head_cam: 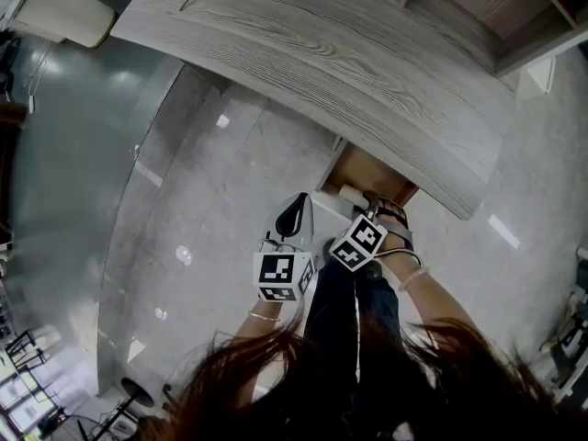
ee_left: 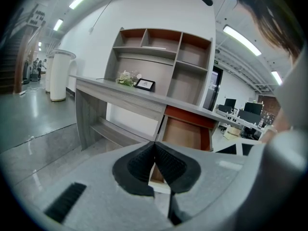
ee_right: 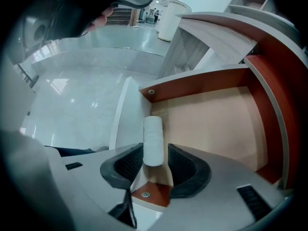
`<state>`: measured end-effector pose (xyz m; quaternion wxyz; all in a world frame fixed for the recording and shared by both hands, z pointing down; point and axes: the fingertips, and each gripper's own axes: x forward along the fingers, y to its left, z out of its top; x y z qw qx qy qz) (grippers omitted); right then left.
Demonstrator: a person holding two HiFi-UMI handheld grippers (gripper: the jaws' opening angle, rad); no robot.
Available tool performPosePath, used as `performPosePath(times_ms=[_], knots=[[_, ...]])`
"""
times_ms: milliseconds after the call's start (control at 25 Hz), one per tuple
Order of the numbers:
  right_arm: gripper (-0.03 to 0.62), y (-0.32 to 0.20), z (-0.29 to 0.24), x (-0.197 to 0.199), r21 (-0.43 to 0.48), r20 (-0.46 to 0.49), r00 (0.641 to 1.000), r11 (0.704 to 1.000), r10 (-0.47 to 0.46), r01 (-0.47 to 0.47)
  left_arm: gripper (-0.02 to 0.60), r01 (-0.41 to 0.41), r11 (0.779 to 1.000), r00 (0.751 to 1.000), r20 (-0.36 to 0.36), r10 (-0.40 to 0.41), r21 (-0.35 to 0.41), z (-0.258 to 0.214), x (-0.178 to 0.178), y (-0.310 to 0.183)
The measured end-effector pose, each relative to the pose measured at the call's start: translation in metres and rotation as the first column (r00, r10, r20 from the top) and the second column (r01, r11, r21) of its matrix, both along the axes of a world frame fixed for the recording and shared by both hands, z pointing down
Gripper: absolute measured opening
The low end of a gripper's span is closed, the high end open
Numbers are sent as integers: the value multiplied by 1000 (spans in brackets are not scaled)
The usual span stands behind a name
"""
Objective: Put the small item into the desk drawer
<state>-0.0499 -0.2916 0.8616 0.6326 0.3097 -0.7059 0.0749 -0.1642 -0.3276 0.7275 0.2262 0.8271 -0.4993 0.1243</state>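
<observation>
Right gripper (ee_right: 155,154) jaws apart, white roll (ee_right: 153,131) between (open drawer (ee_right: 211,124) below).

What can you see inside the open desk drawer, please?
The drawer shows a bare, pale floor. A small white roll is between the right tongs' open jaws, above its front corner. The tongs cover the floor's near strip.

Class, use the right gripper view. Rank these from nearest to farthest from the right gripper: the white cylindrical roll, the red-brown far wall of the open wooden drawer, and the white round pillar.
1. White cylindrical roll: between the jaws of the right gripper.
2. Red-brown far wall of the open wooden drawer: just beyond the roll, across the drawer.
3. White round pillar: far off on the shiny floor, top centre.
</observation>
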Motion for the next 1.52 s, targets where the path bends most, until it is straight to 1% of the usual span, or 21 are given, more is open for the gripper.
performPosePath(times_ms=[120,240,280,400,720,1120,1280,1400,1520], knots=[[156,2,-5,0,6,20,1000,1000,4,-5,15,9,1000,1000,3,-9,-6,-4,-1,2],[149,3,-13,1,29,12,1000,1000,-9,9,15,13,999,1000,4,-13,-44,-9,2,8],[146,3,-16,1,33,17,1000,999,-9,8,15,17,999,1000,6,-17,-45,-11,1,8],[133,5,-28,-1,51,45,999,999,1,-4,15,37,999,999,10,-37,-12,-19,0,9],[92,6,-60,7,114,73,997,994,-12,3,15,56,998,998,29,-56,-1,-38,4,22],[63,8,-114,11,181,145,989,983,16,-43,15,46,999,997,63,-48,28,-80,14,31],[57,7,-140,12,206,188,981,974,51,-90,15,51,998,996,74,-54,48,-102,16,35],[54,10,-158,14,218,230,970,967,80,-132,15,39,998,995,85,-43,50,-115,21,39],[46,13,-172,16,230,252,963,961,94,-154,15,29,998,995,96,-34,54,-127,25,43]])
